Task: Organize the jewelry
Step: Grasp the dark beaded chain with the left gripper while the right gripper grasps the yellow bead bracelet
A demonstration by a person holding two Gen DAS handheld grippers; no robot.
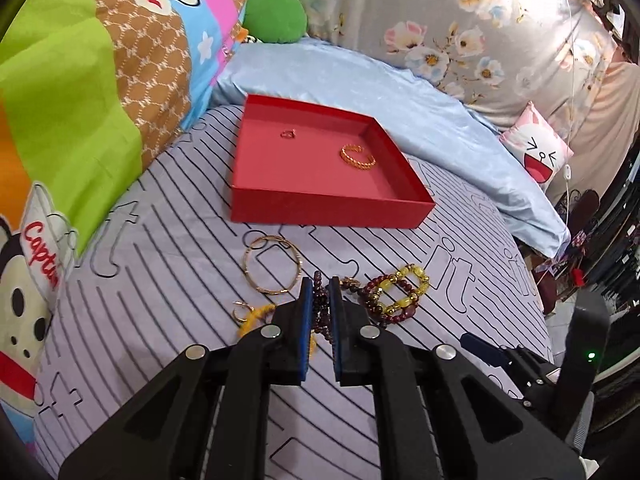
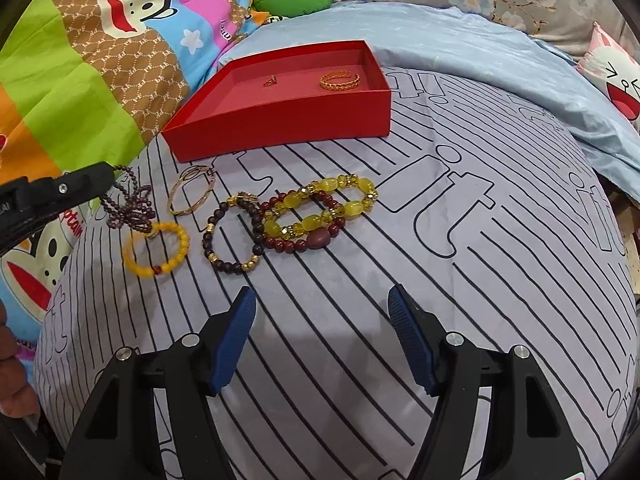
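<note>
The left gripper point(image 1: 321, 286) has its blue-padded fingers point(image 1: 306, 312) pinched together on a dark purple beaded strand point(image 1: 320, 312). From the right-hand camera that strand point(image 2: 130, 204) hangs in loops below the left fingers' black tip, its lowest loops just above or touching a yellow bead bracelet point(image 2: 156, 249); I cannot tell which. The right gripper point(image 2: 322, 300) stands with its fingers point(image 2: 236, 340) spread wide, nothing between them, only the striped bed sheet point(image 2: 360, 280) underneath.

Just beyond the left fingers lies the rest of the jewelry, on the bed. A thin gold bangle point(image 1: 272, 266) rests to the left of the held strand, and a small gold ring point(image 1: 241, 312) sits near the yellow bracelet's fuzzy edge. To the right, a dark brown bead bracelet point(image 2: 234, 232) touches a dark red bead bracelet point(image 2: 304, 236), and a chunky yellow and amber bracelet point(image 2: 320, 208) lies overlapping the red one.

Farther back is an open red box point(image 1: 320, 210), shallow and square. Inside it are a twisted gold ring-shaped bangle point(image 1: 357, 156) toward the right and a small reddish ring point(image 1: 287, 134) toward the left, well apart from each other.

Behind the box a pale blue blanket point(image 1: 400, 92) is bunched along the bed, with a bright cartoon-monkey quilt point(image 1: 80, 80) at the left and a pink cartoon cushion point(image 1: 536, 152) at the right.
</note>
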